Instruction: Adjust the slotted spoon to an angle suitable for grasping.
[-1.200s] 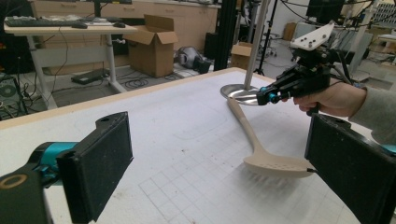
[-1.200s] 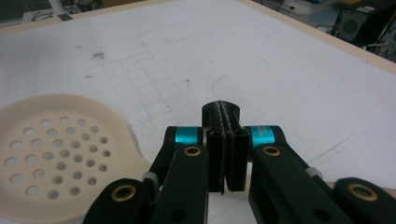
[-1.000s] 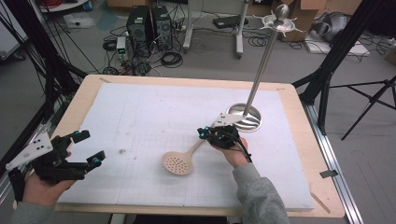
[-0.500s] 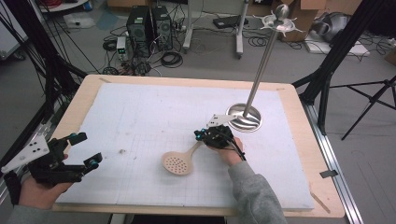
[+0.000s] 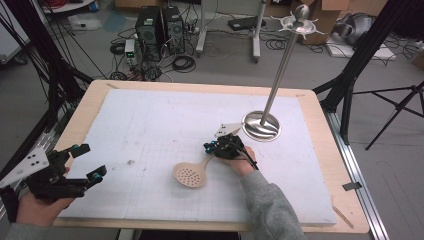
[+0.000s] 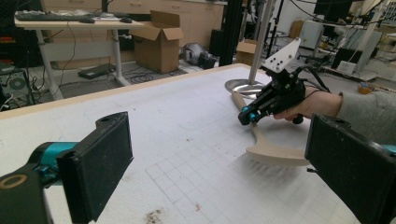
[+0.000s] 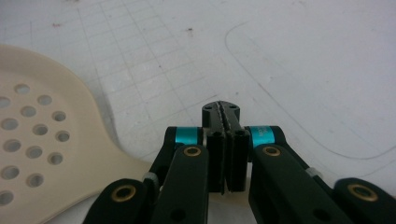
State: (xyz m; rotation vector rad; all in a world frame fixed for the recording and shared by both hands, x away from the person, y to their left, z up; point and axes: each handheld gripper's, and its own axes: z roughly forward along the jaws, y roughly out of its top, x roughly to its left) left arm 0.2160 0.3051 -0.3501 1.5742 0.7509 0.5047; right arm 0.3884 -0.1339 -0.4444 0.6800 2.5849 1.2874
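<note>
A cream slotted spoon (image 5: 190, 175) is lying near the middle of the white mat (image 5: 150, 125), and its handle is being pinched by the right gripper (image 5: 214, 148), jaws nearly together, probably so the spoon can be lifted toward the steel stand (image 5: 261, 125) nearby. The spoon's long axis is running diagonally, bowl toward the person, handle toward the stand. The left gripper (image 5: 85, 162) is being held wide open and empty near the mat's left edge, apparently waiting.
</note>
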